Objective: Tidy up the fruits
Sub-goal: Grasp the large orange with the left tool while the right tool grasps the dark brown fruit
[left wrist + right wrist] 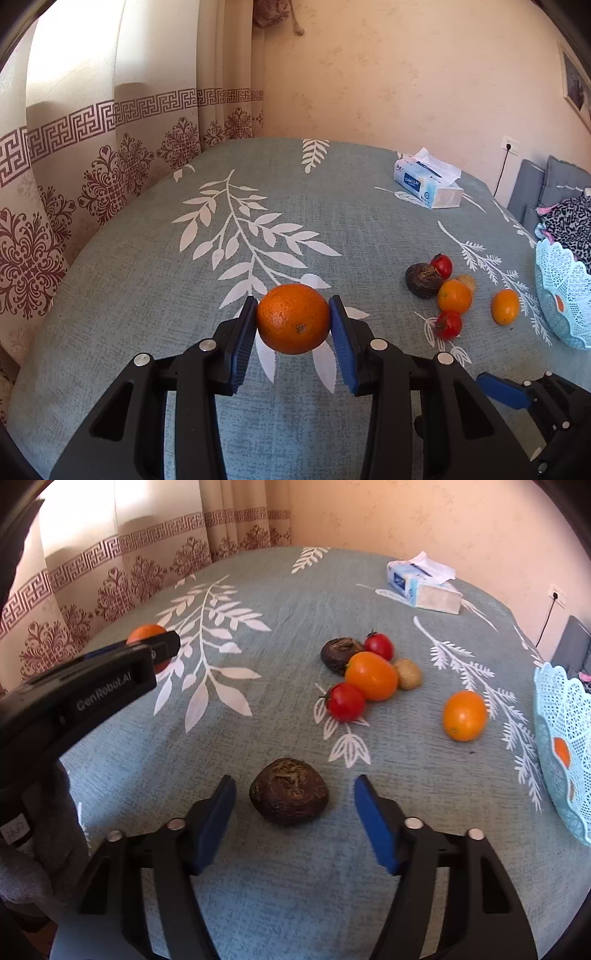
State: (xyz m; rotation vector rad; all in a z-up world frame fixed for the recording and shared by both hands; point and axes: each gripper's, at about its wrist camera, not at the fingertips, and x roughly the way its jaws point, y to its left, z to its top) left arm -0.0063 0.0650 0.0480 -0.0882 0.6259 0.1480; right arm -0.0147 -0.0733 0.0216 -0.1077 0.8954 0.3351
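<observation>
Gripping orange, left gripper

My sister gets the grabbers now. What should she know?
Left gripper: shut on the orange, lifted off the table.
Right gripper: open around a dark brown fruit on the table, not squeezing yet.
Loose cluster: two red tomatoes, another dark one, orange fruits, a small tan one.
Blue basket, far right, holds at least one orange fruit.
Left: basket the rest.
</observation>
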